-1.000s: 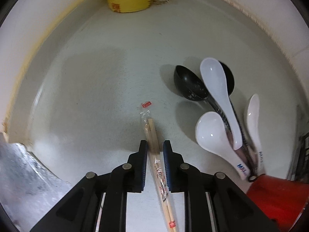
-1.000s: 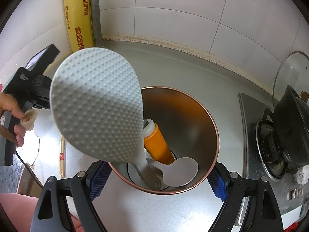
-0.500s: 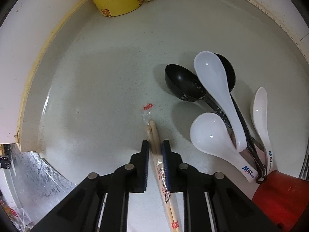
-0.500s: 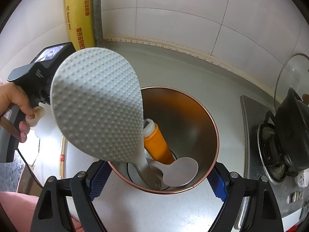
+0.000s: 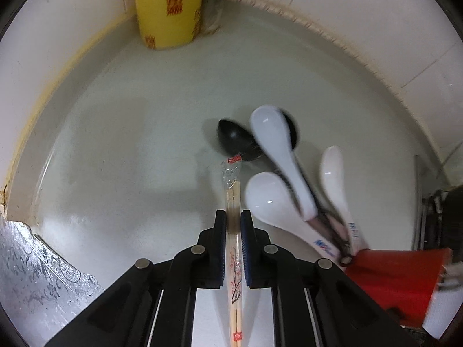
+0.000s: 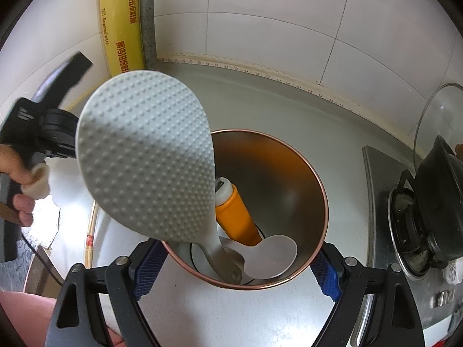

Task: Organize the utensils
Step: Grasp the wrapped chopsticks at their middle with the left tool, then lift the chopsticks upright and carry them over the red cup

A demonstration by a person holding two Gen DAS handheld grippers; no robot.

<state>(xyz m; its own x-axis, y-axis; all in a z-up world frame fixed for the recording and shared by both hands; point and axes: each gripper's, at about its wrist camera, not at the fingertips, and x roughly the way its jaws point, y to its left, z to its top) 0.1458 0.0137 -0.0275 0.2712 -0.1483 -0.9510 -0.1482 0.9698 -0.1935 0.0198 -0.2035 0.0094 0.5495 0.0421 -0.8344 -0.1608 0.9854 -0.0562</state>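
Spoons (image 5: 277,156) right of chopsticks (image 5: 233,199); yellow roll (image 5: 167,8) in far corner.

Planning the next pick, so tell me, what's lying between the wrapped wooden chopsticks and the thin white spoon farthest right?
In the left wrist view, between the wrapped wooden chopsticks and that thin white spoon lie two white ceramic spoons crossing black ladles.

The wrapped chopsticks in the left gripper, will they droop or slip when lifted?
The chopsticks look like thin straight wood, so probably stiff and light. The left gripper pinches them well short of either end, so they may tilt. The glossy plastic sleeve could let them slide.
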